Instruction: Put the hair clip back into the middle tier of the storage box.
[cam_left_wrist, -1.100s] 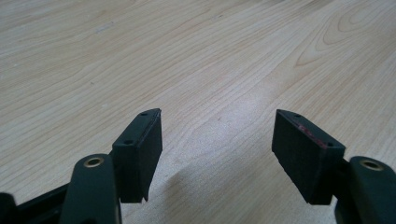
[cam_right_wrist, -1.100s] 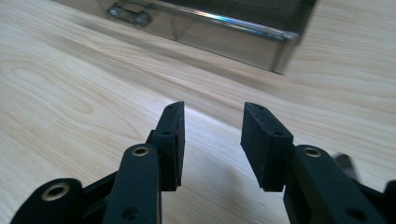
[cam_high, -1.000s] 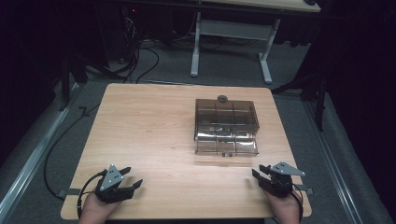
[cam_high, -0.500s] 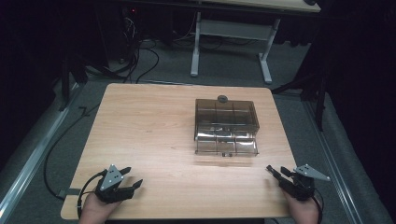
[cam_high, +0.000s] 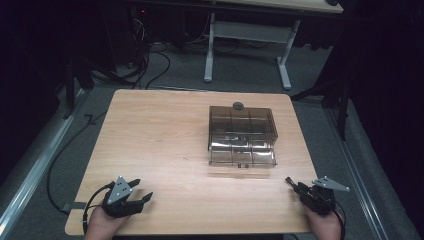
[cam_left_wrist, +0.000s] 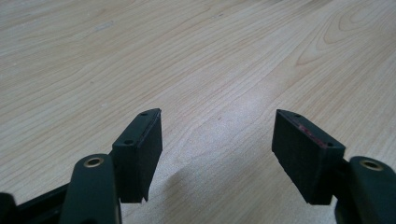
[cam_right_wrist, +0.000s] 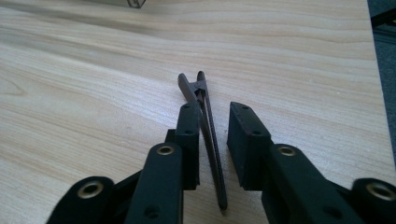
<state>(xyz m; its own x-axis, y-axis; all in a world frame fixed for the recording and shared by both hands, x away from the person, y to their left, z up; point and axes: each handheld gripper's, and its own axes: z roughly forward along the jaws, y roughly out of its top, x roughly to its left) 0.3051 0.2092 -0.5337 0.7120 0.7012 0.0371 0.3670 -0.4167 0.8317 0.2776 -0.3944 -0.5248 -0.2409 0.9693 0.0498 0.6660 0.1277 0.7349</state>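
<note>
Tweezers (cam_right_wrist: 205, 121) — handles cut off, between closing jaws

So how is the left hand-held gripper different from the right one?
The left hand-held gripper has wide jaws; the right hand-held gripper has narrower jaws that have just been closing. The left has nothing between its jaws; the right has a thin dark tool between them. Both are black, over the wooden table.

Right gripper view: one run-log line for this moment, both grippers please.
right gripper: jaws just closing, thin dark tool between them, gap at one pad | left gripper: open, empty | clear box: untouched
</note>
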